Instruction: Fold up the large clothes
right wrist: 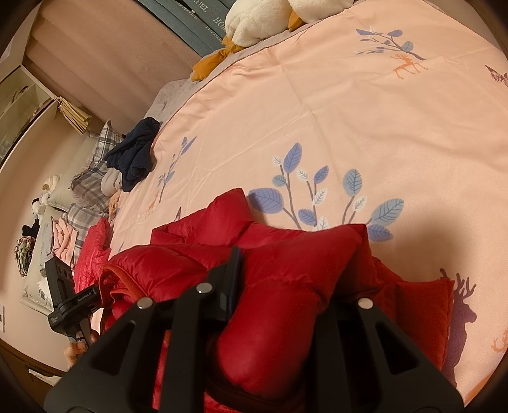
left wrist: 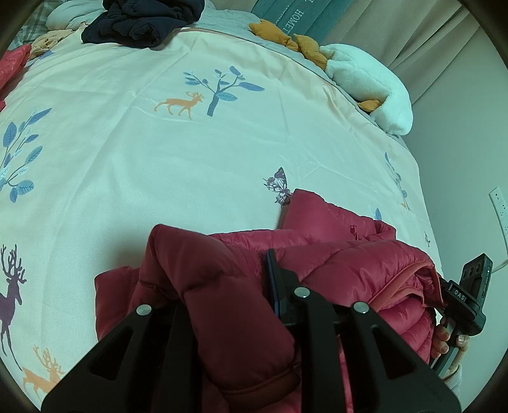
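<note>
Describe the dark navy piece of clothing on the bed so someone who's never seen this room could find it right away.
Start at the bed with the pale pink deer-and-leaf duvet. Go to its far end from the red puffer jacket, up by the plaid pillows. The navy garment lies there in a crumpled heap, the only dark item on the cover, unlike the white plush toy.

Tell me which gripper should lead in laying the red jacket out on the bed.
Probably neither: both grip it. The left gripper and right gripper each have jaws shut on the red puffer jacket, with open bedspread ahead of both. Move them together.
</note>
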### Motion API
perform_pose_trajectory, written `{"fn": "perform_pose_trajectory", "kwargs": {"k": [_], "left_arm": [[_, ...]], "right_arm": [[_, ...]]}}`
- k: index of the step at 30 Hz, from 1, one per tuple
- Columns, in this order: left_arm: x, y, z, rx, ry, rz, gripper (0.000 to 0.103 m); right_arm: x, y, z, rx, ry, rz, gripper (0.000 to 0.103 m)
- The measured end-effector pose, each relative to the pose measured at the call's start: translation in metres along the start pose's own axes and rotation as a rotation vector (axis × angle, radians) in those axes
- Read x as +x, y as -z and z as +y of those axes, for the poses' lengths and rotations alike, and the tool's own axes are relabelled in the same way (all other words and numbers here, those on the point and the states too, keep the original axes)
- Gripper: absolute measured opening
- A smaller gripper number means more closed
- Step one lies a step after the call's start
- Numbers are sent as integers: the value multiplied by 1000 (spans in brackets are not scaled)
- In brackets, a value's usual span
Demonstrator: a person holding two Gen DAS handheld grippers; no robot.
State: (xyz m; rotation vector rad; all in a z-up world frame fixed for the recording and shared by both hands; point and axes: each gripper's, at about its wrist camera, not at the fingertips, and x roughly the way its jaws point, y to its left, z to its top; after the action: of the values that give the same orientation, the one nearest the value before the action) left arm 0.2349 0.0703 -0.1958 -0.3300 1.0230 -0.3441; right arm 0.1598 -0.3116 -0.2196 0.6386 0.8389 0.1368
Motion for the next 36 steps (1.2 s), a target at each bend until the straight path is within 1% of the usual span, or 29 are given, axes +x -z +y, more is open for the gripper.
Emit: {"fn": "perform_pose_trajectory", "kwargs": {"k": [36], "left_arm": [[-3, 1, 5, -13, 3, -3, 19]], "right_arm": [[-5, 0, 0, 26, -22, -5, 28]]}}
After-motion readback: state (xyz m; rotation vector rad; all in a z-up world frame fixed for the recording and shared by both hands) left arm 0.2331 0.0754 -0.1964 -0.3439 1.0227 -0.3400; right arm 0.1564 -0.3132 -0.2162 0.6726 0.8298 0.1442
